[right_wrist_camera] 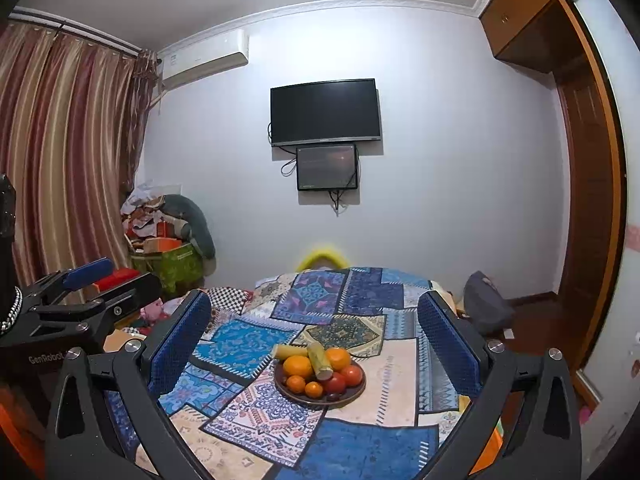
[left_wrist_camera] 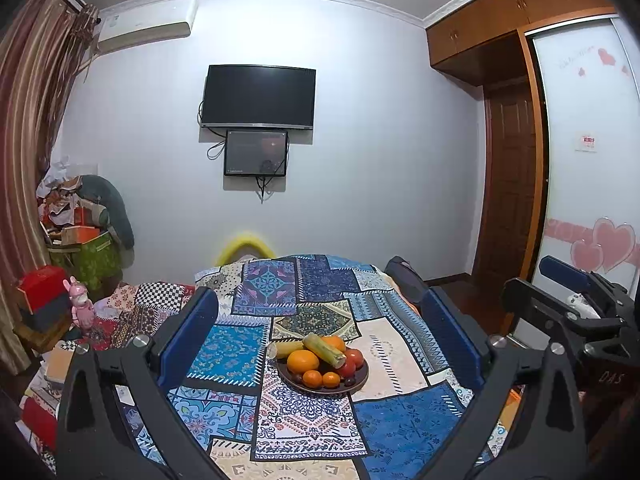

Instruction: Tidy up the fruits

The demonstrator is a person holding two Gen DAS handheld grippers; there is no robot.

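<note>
A dark round plate (left_wrist_camera: 352, 385) (right_wrist_camera: 356, 394) of fruit sits on a patchwork cloth over the table (left_wrist_camera: 392, 360) (right_wrist_camera: 400, 376). On it lie large oranges (left_wrist_camera: 303, 361) (right_wrist_camera: 297, 366), small tangerines (left_wrist_camera: 312, 378) (right_wrist_camera: 313, 389), red tomatoes (left_wrist_camera: 354, 358) (right_wrist_camera: 352, 375), a green cut stalk (left_wrist_camera: 324, 350) (right_wrist_camera: 319, 359) and a yellow piece (left_wrist_camera: 285, 348) (right_wrist_camera: 289, 351). My left gripper (left_wrist_camera: 320, 336) stands open, short of the plate, nothing between its blue pads. My right gripper (right_wrist_camera: 316, 338) is likewise open and empty. Each gripper shows at the edge of the other's view: the right one (left_wrist_camera: 576, 300), the left one (right_wrist_camera: 80, 296).
A pink toy figure (left_wrist_camera: 82, 306), red boxes (left_wrist_camera: 42, 288) and a heap of clutter (left_wrist_camera: 80, 220) stand at the left by the curtain. A dark bag (right_wrist_camera: 486, 300) lies at the table's far right. A yellow curved object (left_wrist_camera: 246, 244) rises behind the table.
</note>
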